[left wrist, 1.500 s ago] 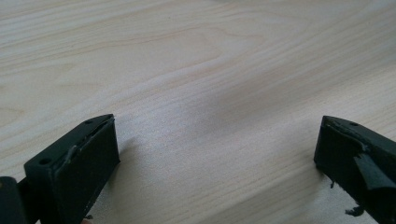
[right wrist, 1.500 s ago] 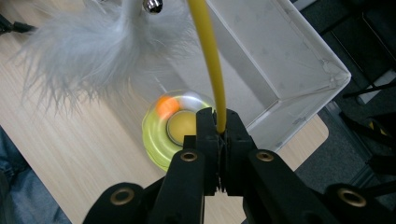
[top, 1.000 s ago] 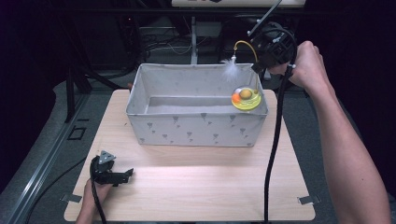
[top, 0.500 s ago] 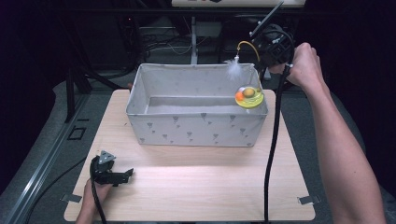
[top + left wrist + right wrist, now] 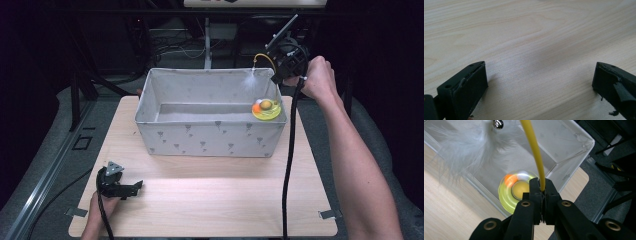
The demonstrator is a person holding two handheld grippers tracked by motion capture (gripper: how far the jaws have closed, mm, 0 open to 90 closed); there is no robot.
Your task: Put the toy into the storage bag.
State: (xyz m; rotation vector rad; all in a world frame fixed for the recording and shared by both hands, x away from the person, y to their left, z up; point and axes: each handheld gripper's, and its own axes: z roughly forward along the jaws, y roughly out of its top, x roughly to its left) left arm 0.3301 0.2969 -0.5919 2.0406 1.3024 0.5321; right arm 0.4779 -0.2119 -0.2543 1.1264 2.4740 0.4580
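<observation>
A cat toy hangs from my right gripper (image 5: pixel 286 62): a yellow-green disc (image 5: pixel 266 108) with an orange ball, a thin yellow wand (image 5: pixel 265 56) and a white feather (image 5: pixel 248 80). In the right gripper view my gripper (image 5: pixel 543 187) is shut on the yellow wand (image 5: pixel 534 147), with the disc (image 5: pixel 516 191) below it and the feather (image 5: pixel 464 147) at the upper left. The disc is at the right end of the grey fabric bin (image 5: pixel 210 135), by its near rim. My left gripper (image 5: pixel 120 187) rests open on the table's near left; its jaws (image 5: pixel 541 82) stand wide apart over bare wood.
The light wooden table (image 5: pixel 210 200) carries the bin at its far half. A black cable (image 5: pixel 289 165) trails down from the right gripper across the table's right side. Dark floor and stands surround the table.
My right gripper has come down slightly with the toy, and the disc has shifted a little right and lower at the bin's right end. The left gripper has not moved.
</observation>
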